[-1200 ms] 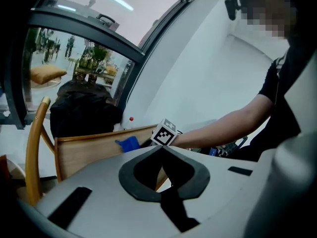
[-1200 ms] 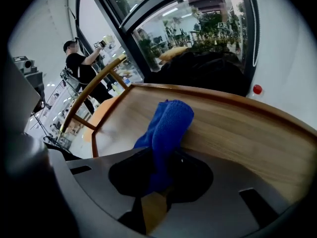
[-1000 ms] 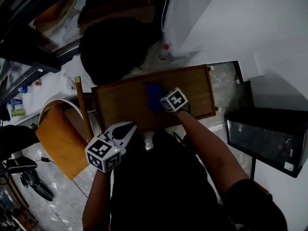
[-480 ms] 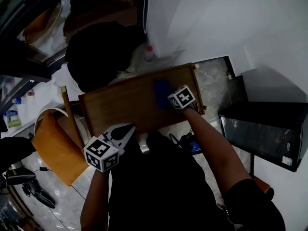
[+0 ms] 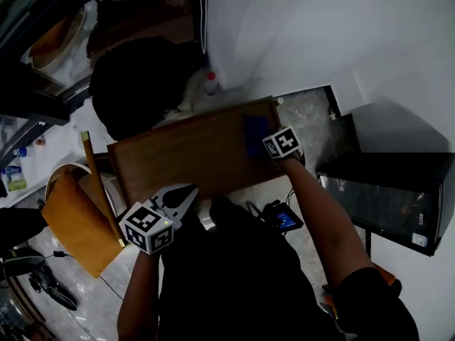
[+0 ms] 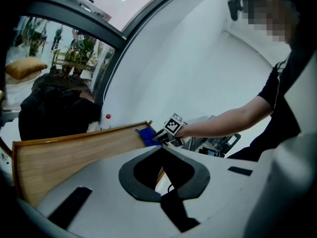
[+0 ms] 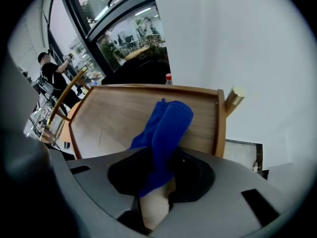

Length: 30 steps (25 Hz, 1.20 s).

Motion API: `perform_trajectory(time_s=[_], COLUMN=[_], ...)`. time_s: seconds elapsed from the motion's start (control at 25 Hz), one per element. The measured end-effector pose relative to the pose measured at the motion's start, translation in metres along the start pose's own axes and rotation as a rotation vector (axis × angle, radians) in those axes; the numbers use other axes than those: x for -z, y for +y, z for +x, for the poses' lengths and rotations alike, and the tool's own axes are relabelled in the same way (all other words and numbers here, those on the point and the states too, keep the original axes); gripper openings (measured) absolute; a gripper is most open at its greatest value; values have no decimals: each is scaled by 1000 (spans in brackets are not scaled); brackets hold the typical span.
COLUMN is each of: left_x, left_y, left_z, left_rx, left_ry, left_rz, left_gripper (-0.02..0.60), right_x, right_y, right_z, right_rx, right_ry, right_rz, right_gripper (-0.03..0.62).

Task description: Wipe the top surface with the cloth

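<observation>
Head view shows the blue cloth (image 5: pixel 254 132) clamped in the right tool (image 5: pixel 270 142) and pressed on the wooden bench (image 5: pixel 178 158) near its right edge. Wiping looks under way, with the left stretch probably still to do. Off the near edge, the left tool (image 5: pixel 186 192) is closed and empty.

Shopfront-like room, glass front (image 7: pixel 124 31), marble floor (image 5: pixel 313 112), wooden table (image 5: pixel 185 151)

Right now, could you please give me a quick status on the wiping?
Right gripper shut on blue cloth, at wooden top's right end. Left gripper shut, empty, off the near edge. Nothing else on the top.
</observation>
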State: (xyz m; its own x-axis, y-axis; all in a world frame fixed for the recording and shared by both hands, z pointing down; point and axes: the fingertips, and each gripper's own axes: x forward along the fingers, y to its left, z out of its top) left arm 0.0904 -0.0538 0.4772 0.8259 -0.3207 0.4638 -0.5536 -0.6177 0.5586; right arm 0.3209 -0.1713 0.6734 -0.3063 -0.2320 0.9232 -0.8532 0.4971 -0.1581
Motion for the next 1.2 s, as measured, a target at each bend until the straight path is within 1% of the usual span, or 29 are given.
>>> perform_trajectory(time_s=[0.24,0.36,0.56,0.68,0.84,0.96,1.0,1.08,1.12,1.2], left_x=[4,7,14,14,18,16,16,20,23,29], left_y=[-3,-3,-5,-4,-3,3,6,14,19,31], left_z=[1,-2,-10,-14,-26,-44,-54,-78,-92,-118], left_rx=[-13,-27,-44,-43,-41,-46,-45,-46,-53,-66], left_ry=[-11,-16,-26,-35,-47,-69,-77,-88,-92,-104], left_rz=[-9,-14,-23,-18,-15,-10,-11,-19,-22,-38], left_gripper=[11,12,11,11,12,11,11,11,12,11], right_x=[6,11,17,16,22,21,18,3,-9,-37], right_y=[-22,-32,-39,-43,-49,-51,-47,-23,-2,50], right_z=[-7,-13,-19,-22,-27,-32,-34,-37,-35,-24], right_rx=[54,85,143,201,288,328,338,337,315,220], right_ry=[38,58,81,86,121,97,80,33,-2,-87], right_rz=[12,36,5,10,-31,8,17,-13,-37,-52], right_gripper=[115,115,106,103,94,94,94,92,92,92])
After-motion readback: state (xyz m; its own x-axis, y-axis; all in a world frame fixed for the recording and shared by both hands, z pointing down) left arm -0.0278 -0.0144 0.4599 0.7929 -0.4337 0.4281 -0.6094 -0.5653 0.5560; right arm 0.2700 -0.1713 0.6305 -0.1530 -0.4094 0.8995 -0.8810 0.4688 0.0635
